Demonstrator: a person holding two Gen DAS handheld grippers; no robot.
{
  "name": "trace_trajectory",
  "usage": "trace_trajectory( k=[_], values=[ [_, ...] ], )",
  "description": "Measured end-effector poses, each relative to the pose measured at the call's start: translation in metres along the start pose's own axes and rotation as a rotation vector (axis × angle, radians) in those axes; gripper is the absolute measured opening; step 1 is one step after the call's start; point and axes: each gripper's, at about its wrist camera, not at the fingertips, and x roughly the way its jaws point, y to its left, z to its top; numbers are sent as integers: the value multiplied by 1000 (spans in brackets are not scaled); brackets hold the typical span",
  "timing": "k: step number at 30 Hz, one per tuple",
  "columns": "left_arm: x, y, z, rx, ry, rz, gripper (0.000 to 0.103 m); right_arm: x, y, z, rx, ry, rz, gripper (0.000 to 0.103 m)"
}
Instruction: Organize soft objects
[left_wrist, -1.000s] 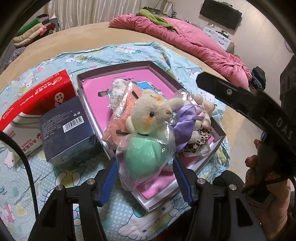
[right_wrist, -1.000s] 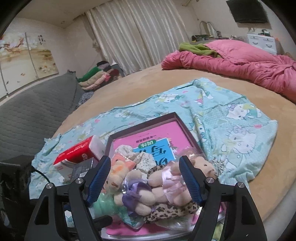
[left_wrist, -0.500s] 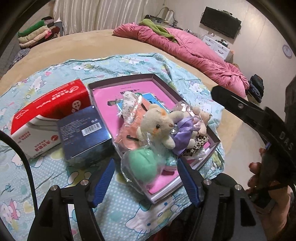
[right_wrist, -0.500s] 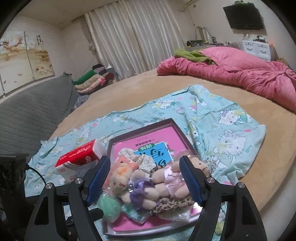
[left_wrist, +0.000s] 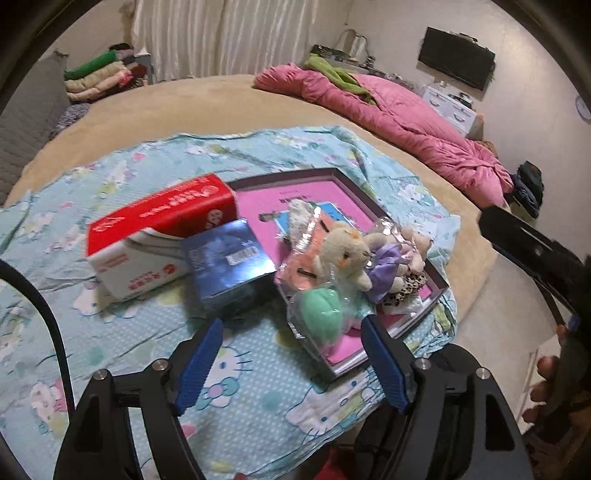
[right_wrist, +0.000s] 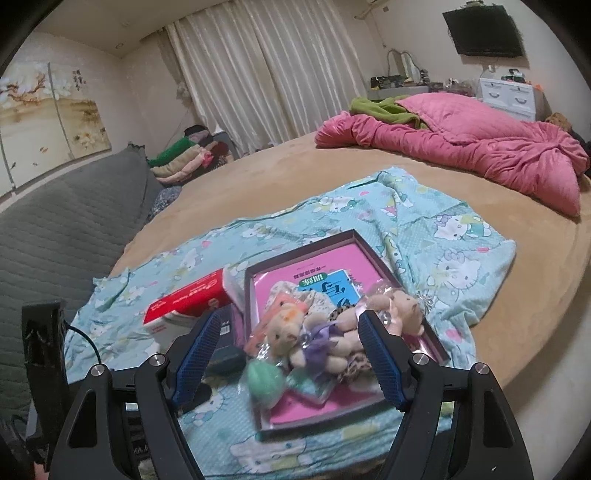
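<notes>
A shallow purple-rimmed box (left_wrist: 354, 182) (right_wrist: 306, 243) with a pink book inside lies on a Hello Kitty cloth (left_wrist: 140, 162) (right_wrist: 454, 236). Several bagged plush toys are piled in its near end: a cream bear (left_wrist: 345, 253) (right_wrist: 286, 326), a purple-dressed toy (left_wrist: 386, 266) (right_wrist: 317, 345), a green ball (left_wrist: 319, 314) (right_wrist: 264, 378) and a pink-dressed bear (right_wrist: 404, 308). My left gripper (left_wrist: 291, 365) is open and empty, above the cloth short of the box. My right gripper (right_wrist: 286, 363) is open and empty, back from the pile.
A red and white tissue box (left_wrist: 155, 229) (right_wrist: 192, 302) and a blue carton (left_wrist: 231, 264) (right_wrist: 225, 339) stand left of the box. A pink duvet (left_wrist: 402, 122) (right_wrist: 480, 147) lies at the far side of the tan bed. Folded clothes (right_wrist: 188, 158) are stacked far left.
Both grippers have drawn back and up from the toy pile, which now looks smaller and farther. The toys stay in the box. Both grippers stay open.
</notes>
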Motion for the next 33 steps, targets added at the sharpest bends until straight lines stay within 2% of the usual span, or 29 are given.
trace_trajectory(
  k=[11, 12, 14, 15, 24, 33],
  values=[
    [-36, 6, -10, -17, -29, 50, 81, -29, 21, -15, -61, -26, -5, 79],
    [-37, 6, -13, -22, -28, 57, 81, -30, 22, -17, -68, -24, -3, 80],
    [-38, 5, -17, -24, -22, 68, 81, -32, 22, -21, -80, -22, -15, 90],
    [-39, 4, -19, -23, -20, 72, 81, -32, 22, -24, -82, -20, -21, 90],
    [-39, 0, -35, -32, 1, 100, 81, -25, 13, -45, -81, 54, -59, 91],
    [-30, -2, -44, -31, 24, 113, 81, -17, 13, -58, -94, 88, -76, 91]
  ],
)
